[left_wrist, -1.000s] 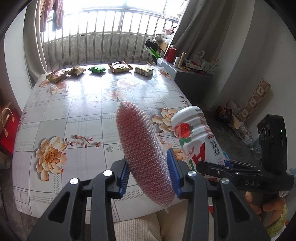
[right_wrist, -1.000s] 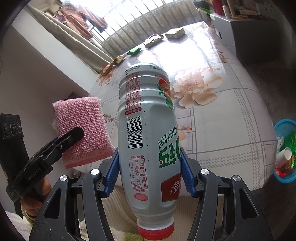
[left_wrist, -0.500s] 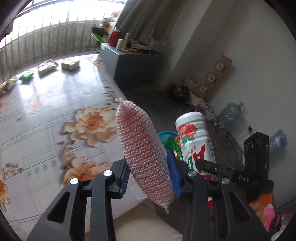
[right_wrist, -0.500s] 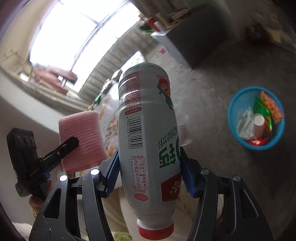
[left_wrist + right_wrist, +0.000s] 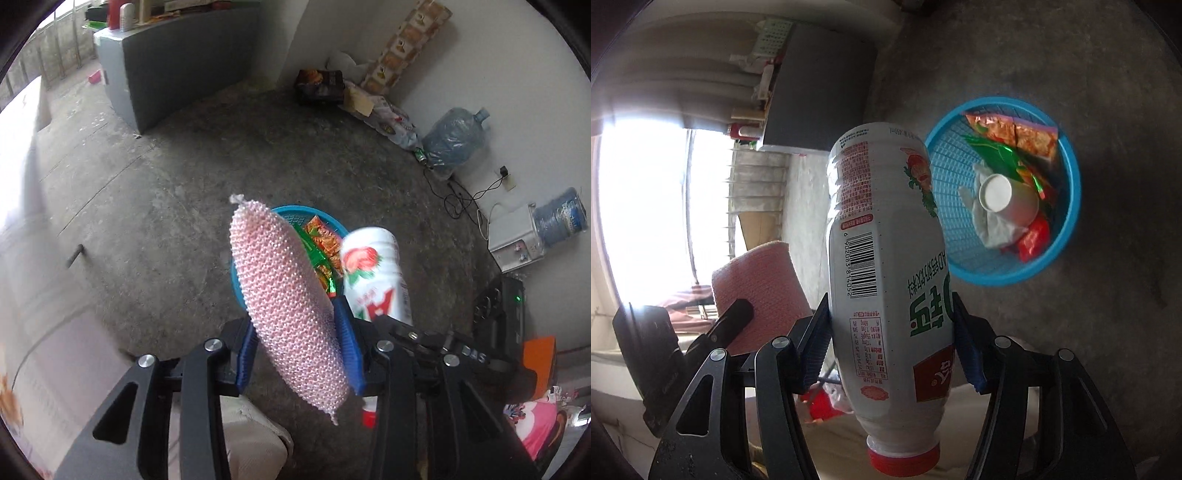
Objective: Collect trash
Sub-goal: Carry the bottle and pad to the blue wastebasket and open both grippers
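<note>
Two pieces of trash have been carried from above the table to above the blue basket (image 5: 1067, 236), right of centre: the sponge (image 5: 291, 314) clamped in the left gripper (image 5: 301, 354), the bottle (image 5: 890, 280) in the right gripper (image 5: 892, 343). Both jaws have just eased wider, suggesting release is beginning.

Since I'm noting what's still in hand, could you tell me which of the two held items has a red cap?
The white drink bottle in the right gripper, held cap toward the camera; the left gripper holds a capless pink scrubbing pad.

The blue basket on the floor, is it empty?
No, the blue basket already holds snack wrappers and a white cup.
</note>
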The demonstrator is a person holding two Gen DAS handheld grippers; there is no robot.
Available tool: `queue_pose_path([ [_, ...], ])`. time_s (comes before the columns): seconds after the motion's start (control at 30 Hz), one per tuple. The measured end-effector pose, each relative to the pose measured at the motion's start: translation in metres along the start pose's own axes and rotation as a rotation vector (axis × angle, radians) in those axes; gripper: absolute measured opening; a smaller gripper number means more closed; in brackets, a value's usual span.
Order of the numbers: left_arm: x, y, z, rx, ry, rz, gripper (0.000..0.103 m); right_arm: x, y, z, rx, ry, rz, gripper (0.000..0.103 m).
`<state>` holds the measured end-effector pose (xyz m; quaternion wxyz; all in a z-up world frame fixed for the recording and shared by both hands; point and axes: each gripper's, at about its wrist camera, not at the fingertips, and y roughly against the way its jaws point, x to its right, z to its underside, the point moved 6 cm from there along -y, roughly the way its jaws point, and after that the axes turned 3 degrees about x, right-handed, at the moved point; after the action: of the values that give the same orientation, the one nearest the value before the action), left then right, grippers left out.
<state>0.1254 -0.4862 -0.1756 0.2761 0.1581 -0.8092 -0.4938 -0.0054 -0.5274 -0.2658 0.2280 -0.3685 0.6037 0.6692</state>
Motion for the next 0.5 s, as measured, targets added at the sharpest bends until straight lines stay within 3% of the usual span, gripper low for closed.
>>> queue_pose_path([
  [0.07,0.005,-0.022,-0.016,-0.030,-0.040,-0.017,0.064,0.007,-0.021,-0.021,0.000,-0.023,-0.010,0.075],
  [0.1,0.004,-0.032,-0.023,-0.031,-0.046,-0.051,0.068,0.014,-0.032,-0.033,0.003,-0.033,-0.004,0.079],
  [0.17,0.001,-0.044,-0.027,-0.047,-0.029,-0.087,0.068,0.031,-0.050,-0.046,-0.008,-0.076,0.021,0.078],
  [0.27,-0.003,-0.044,-0.020,-0.066,0.022,-0.043,0.068,0.048,-0.055,-0.046,-0.013,-0.159,-0.001,0.078],
  [0.5,-0.006,-0.004,0.007,-0.008,-0.008,-0.015,0.068,0.049,-0.014,-0.008,0.020,-0.058,0.033,0.078],
])
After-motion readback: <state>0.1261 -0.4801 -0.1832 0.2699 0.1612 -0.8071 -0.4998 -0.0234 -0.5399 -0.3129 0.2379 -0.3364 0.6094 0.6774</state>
